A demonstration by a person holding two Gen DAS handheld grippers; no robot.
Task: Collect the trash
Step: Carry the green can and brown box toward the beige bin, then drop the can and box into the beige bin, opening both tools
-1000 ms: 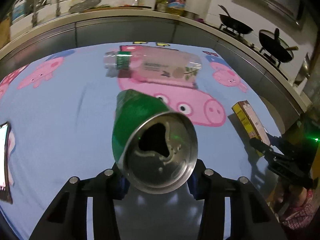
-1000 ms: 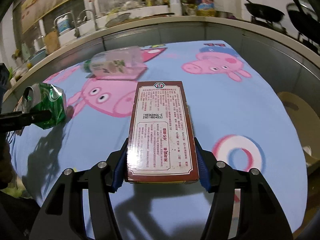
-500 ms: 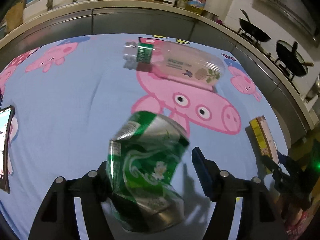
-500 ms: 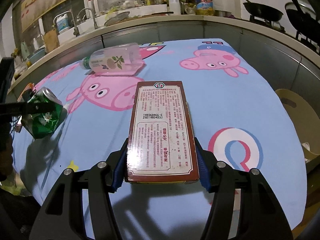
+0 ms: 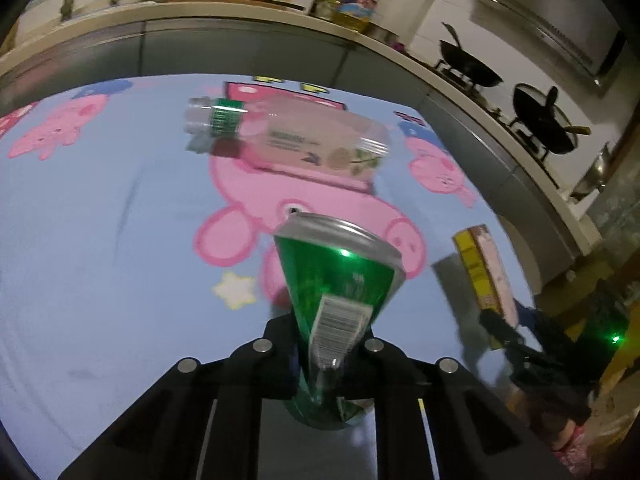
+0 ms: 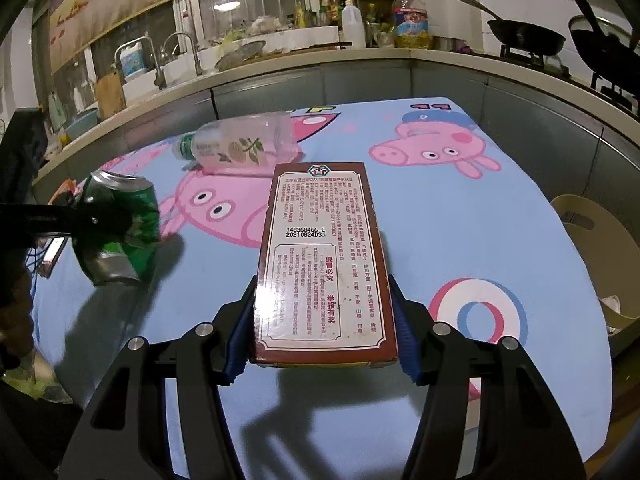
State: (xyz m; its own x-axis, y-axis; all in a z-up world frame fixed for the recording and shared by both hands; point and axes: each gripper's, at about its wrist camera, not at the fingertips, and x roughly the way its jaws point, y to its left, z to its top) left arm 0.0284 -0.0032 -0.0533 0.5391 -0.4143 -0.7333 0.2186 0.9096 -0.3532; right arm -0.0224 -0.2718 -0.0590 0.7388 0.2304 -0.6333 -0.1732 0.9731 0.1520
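Our left tongs (image 5: 330, 350) have re-clamped the crushed green aluminium can (image 5: 340, 292) after its tumble; right tongs (image 6: 324, 344) stay closed on the brown printed carton (image 6: 322, 260). Clear plastic bottle (image 5: 296, 142) remains at 12 o'clock on the desk (image 5: 100, 220).

Light blue cloth (image 6: 500, 216) with pink cartoon pigs all over. On it, a shiny green can (image 5: 340, 292), a clear bottle (image 6: 240, 146) with green cap, and a brown-bordered cream box (image 6: 324, 264).
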